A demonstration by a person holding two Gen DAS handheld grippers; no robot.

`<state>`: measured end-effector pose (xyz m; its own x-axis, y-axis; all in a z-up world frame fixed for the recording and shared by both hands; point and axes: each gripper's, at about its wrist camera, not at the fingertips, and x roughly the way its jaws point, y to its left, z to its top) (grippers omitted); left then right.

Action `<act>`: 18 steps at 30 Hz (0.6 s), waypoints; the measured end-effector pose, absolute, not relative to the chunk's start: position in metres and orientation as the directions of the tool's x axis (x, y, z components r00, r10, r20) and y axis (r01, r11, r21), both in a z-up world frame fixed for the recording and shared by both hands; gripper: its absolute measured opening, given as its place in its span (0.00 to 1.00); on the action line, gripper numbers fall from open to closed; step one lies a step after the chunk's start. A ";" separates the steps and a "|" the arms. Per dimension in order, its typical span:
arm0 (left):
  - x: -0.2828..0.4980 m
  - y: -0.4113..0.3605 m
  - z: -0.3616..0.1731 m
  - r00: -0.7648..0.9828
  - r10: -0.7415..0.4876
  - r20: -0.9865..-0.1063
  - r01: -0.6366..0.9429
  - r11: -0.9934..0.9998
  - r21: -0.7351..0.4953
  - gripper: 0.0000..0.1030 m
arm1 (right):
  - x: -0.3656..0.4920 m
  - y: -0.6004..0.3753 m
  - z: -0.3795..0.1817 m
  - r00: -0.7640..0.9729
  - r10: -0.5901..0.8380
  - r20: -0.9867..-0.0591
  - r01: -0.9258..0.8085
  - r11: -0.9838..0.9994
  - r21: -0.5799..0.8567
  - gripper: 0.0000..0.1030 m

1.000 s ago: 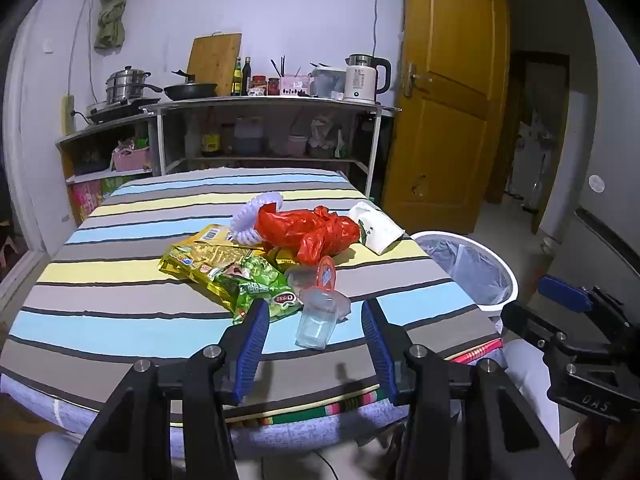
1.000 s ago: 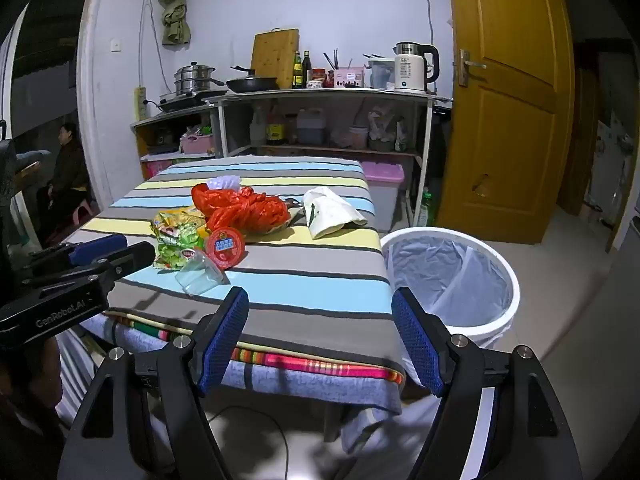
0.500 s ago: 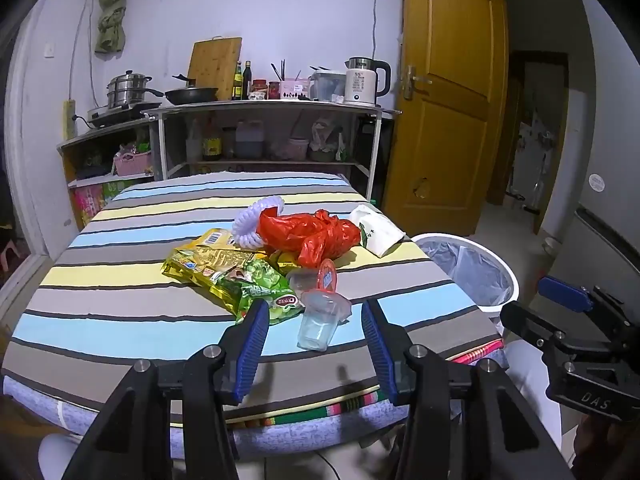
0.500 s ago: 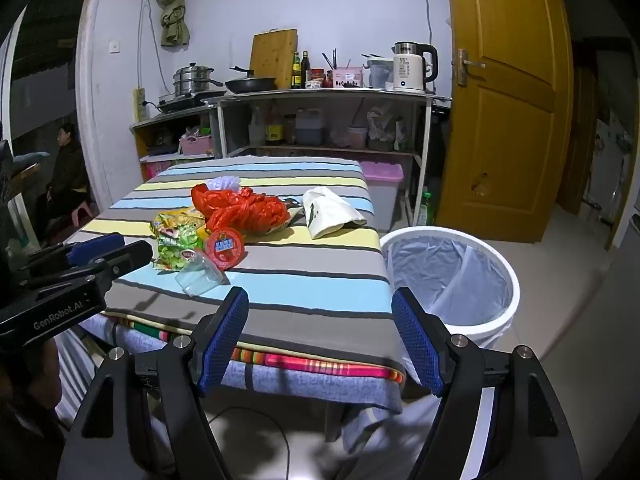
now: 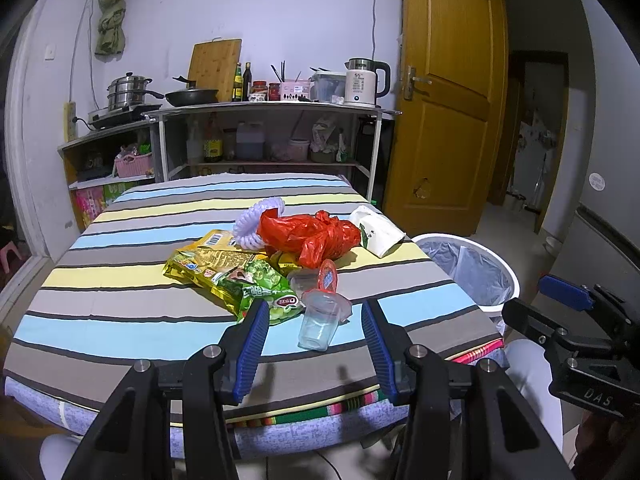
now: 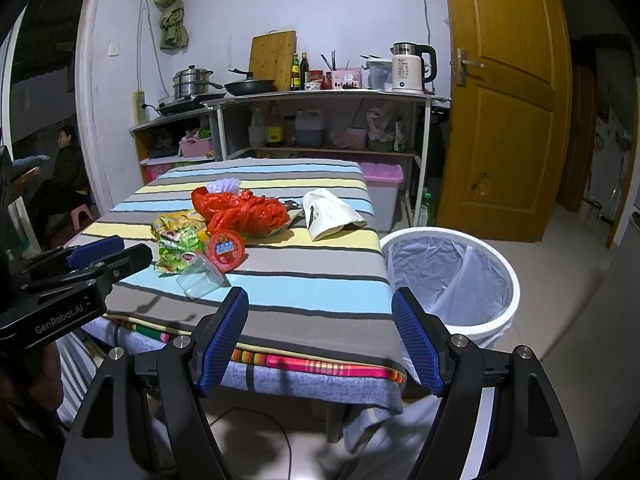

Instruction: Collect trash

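Trash lies in a pile on the striped table (image 5: pixel 120 320): a clear plastic cup (image 5: pixel 320 320) on its side, a red-lidded cup (image 5: pixel 328 276), green and yellow snack bags (image 5: pixel 236 272), a red plastic bag (image 5: pixel 308 232), a white ring-shaped tray (image 5: pixel 256 224) and a white paper bag (image 5: pixel 380 230). My left gripper (image 5: pixel 314 340) is open, short of the table's near edge, with the clear cup seen beyond its gap. My right gripper (image 6: pixel 320 340) is open and empty, below the table's front edge. A white lined bin (image 6: pixel 452 276) stands on the floor right of the table.
Behind the table stands a shelf rack (image 5: pixel 272 108) with a kettle, pan, pots and bottles. A yellow wooden door (image 5: pixel 448 120) is at the right. A pink-lidded box (image 6: pixel 384 172) sits beside the rack. A person (image 6: pixel 66 164) sits far left.
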<state>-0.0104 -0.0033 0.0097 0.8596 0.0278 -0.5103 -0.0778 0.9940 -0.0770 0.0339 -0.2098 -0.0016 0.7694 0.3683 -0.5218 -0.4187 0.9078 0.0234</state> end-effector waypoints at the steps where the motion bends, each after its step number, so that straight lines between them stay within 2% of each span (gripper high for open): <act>1: -0.011 -0.003 0.010 0.860 0.028 -0.510 -0.078 0.994 -0.077 0.46 | 0.034 -0.210 -0.002 0.769 0.370 -0.522 -0.420 0.907 0.024 0.72; 18: -0.010 -0.004 0.009 0.860 0.028 -0.510 -0.077 0.994 -0.074 0.46 | 0.034 -0.210 -0.002 0.769 0.369 -0.522 -0.418 0.908 0.026 0.72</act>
<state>-0.0104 -0.0035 0.0093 0.8598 0.0285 -0.5098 -0.0770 0.9943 -0.0744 0.0336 -0.2098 -0.0016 0.7686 0.3693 -0.5224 -0.4183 0.9079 0.0264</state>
